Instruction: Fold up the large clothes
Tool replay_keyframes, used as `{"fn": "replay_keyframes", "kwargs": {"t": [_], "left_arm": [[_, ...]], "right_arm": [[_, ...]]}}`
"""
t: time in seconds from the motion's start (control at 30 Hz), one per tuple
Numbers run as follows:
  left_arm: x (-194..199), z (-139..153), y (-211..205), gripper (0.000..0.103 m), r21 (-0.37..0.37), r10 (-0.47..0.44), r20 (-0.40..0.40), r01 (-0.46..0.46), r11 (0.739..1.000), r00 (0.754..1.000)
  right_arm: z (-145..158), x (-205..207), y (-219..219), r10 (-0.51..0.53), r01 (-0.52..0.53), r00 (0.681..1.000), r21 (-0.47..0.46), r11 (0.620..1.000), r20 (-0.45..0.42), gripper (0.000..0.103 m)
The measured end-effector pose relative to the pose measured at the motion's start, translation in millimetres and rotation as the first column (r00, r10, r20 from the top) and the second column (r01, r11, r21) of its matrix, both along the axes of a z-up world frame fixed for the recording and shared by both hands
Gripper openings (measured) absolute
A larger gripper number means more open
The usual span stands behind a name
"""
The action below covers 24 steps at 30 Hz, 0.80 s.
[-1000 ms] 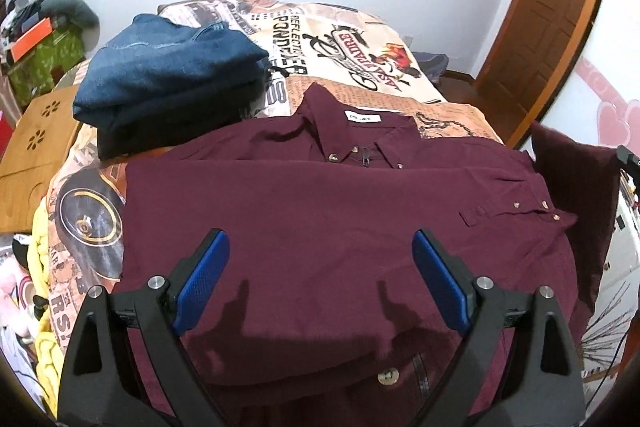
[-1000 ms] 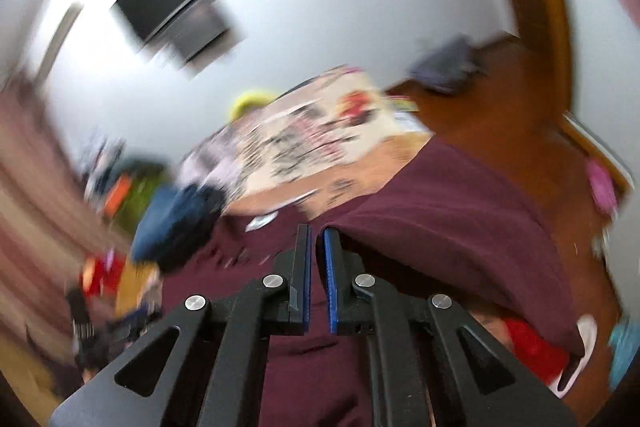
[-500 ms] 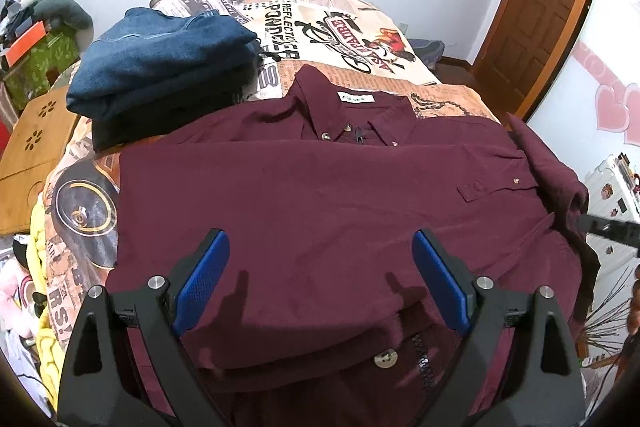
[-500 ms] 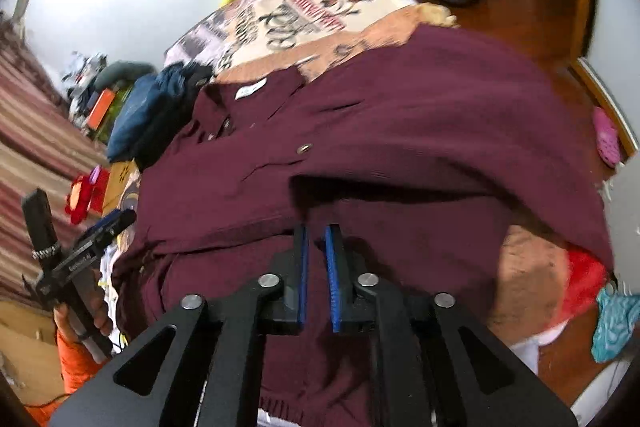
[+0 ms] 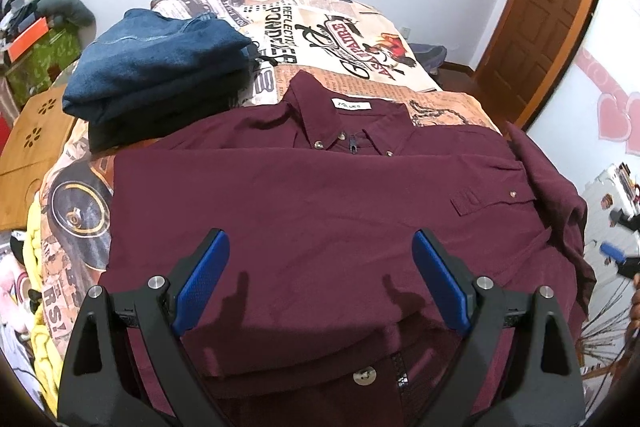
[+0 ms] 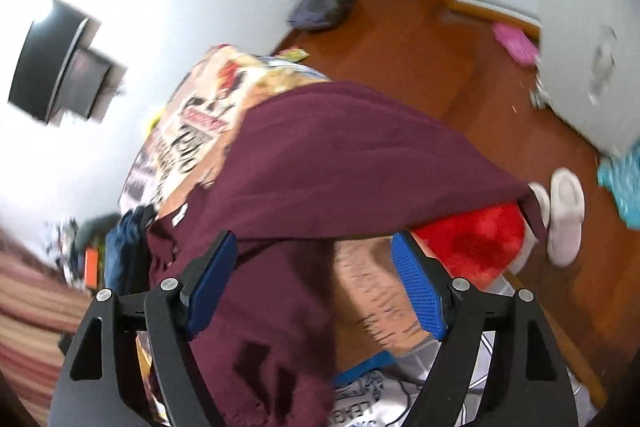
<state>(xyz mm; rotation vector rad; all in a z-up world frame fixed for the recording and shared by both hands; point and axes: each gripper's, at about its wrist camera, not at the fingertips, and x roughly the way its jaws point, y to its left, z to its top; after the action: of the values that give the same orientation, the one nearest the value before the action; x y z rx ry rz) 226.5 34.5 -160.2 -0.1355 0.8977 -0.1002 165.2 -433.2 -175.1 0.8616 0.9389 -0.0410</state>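
Note:
A large maroon button-up shirt point(image 5: 304, 211) lies front-up on the printed bed cover point(image 5: 344, 35), collar toward the far end, its left side folded over the chest. My left gripper point(image 5: 320, 279) is open and empty, hovering over the shirt's lower half. The shirt's right sleeve hangs over the bed's right edge; it fills the right wrist view point(image 6: 320, 163). My right gripper point(image 6: 316, 283) is open and empty just above that draped cloth; it also shows at the far right of the left wrist view point(image 5: 618, 255).
A stack of folded blue jeans point(image 5: 160, 55) sits on the bed at the far left. A wooden stand point(image 5: 32, 143) is left of the bed. A brown door point(image 5: 540, 15) is at the right. White slippers point(image 6: 564, 219) lie on the wooden floor.
My right gripper was shut on the shirt's right side, laid it down over the bed edge, then opened and let go. The left gripper stayed open over the shirt.

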Motion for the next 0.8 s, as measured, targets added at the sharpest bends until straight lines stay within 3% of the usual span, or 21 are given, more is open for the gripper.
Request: {"fn": "replay_keyframes", "kwargs": {"t": [0.13,0.3,0.5,0.6,0.67,0.8], "left_arm": [[4.8,-2.5,5.6,0.093,-0.012,0.023,-0.016,-0.023,1.000,1.000],[9.6,-5.7,14.4,0.093,-0.028,0.075,-0.028,-0.075,0.997,0.997],[16.4,-13.1,29.7,0.093,-0.077,0.130,-0.061,-0.135,0.988,0.990],[16.6,-15.3,34.9,0.093,-0.075,0.149,-0.061,-0.153,0.985,0.987],[16.0,-17.1,37.4,0.093,-0.072,0.155,-0.064,-0.160,0.985,0.986],[13.0,-17.1,37.4,0.093,-0.036,0.156,-0.052,-0.158,0.987,0.986]], "right_arm": [[-32.5,4.8,-15.8,-0.050,0.056,0.997,0.078,0.995,-0.066,0.077],[-64.3,13.0,-32.9,-0.117,0.138,0.988,0.233,0.963,-0.102,0.079],[-59.0,25.7,-49.9,-0.200,0.209,0.978,0.220,0.953,-0.064,0.076],[-60.2,39.1,-51.8,-0.220,0.231,0.972,0.147,0.962,-0.083,0.051],[-63.3,46.5,-52.7,-0.220,0.229,0.971,0.108,0.967,-0.091,0.018],[-44.7,58.5,-44.3,-0.187,0.188,0.981,0.010,0.982,-0.040,0.009]]}}
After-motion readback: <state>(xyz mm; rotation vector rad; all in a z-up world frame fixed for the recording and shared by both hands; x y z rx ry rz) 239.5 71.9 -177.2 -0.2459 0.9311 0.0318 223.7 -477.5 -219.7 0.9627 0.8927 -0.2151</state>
